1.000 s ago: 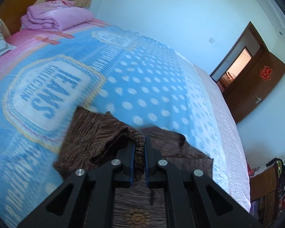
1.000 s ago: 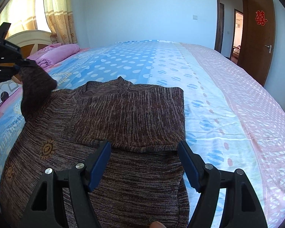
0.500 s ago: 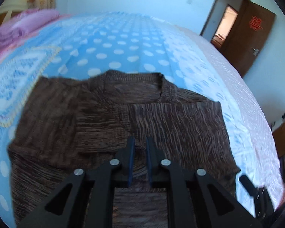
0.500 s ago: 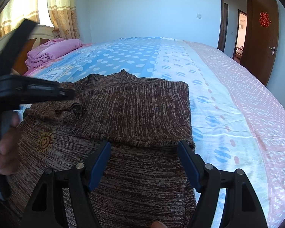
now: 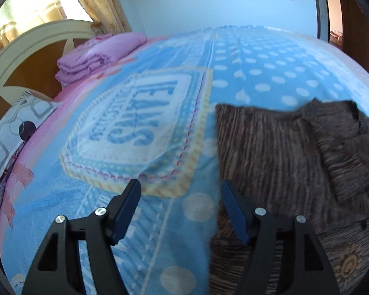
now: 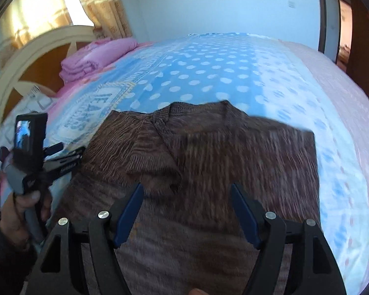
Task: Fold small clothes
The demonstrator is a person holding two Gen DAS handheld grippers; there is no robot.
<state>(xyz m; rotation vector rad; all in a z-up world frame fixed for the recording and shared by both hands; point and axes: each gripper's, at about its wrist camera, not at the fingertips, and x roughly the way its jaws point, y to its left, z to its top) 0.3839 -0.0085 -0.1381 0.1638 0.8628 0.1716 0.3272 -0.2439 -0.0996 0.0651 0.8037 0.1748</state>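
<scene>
Now sweater (image 6: 209, 162) flat under open right tongs (image 6: 187, 211); left tongs (image 5: 180, 211) opening, empty.

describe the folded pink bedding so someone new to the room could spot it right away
Start at the curved cream headboard at the bed's far left end. Right in front of it, on the pink strip of the bedspread, sits the folded pink bedding. It is the only stacked, plain pink bundle; the brown sweater lies flat.
</scene>
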